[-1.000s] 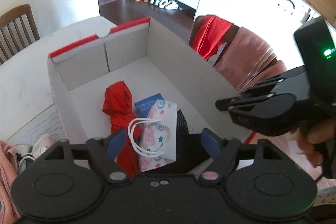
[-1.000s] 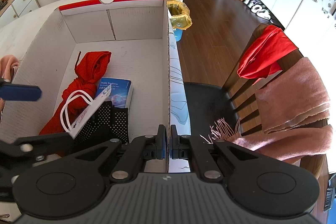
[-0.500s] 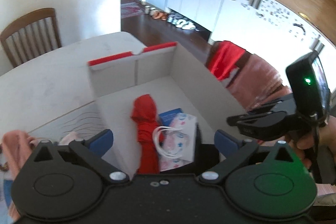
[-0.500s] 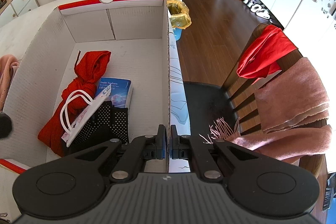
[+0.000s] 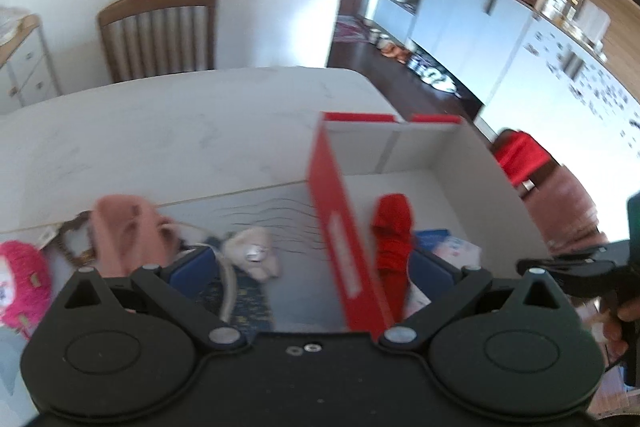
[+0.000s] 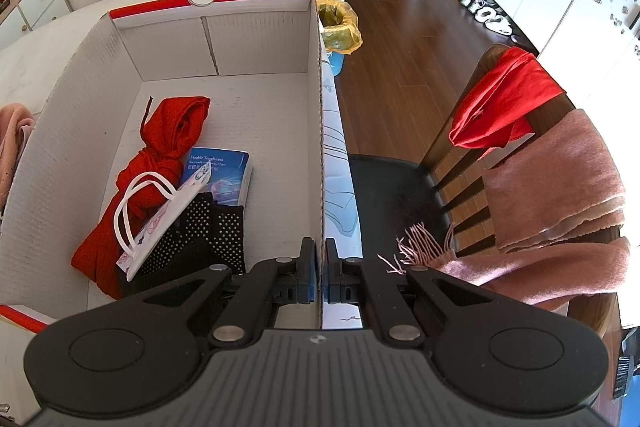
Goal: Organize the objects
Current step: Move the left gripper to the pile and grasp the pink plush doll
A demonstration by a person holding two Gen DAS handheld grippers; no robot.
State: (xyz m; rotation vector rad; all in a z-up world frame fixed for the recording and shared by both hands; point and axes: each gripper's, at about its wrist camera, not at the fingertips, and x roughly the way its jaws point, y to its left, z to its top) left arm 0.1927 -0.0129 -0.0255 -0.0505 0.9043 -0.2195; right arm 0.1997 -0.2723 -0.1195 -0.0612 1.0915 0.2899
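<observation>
One cardboard box (image 6: 224,39), white inside with red trim, sits on the white table (image 5: 160,131). In the right wrist view it fills the left and centre of the frame and holds four things: one red cloth (image 6: 160,155), one blue book (image 6: 224,175), one small gift bag (image 6: 160,223) with white handles, and one black dotted fabric piece (image 6: 216,227). The right gripper (image 6: 320,279) has its fingers pinching the box's right-hand wall at lower centre.

Only the left wrist view shows what lies outside the box, at lower left: one pink garment (image 5: 124,231), one bright pink fluffy item (image 5: 20,275) and one small beige plush toy (image 5: 252,255). The left gripper (image 5: 308,267) has its fingers spread wide, holding nothing.
</observation>
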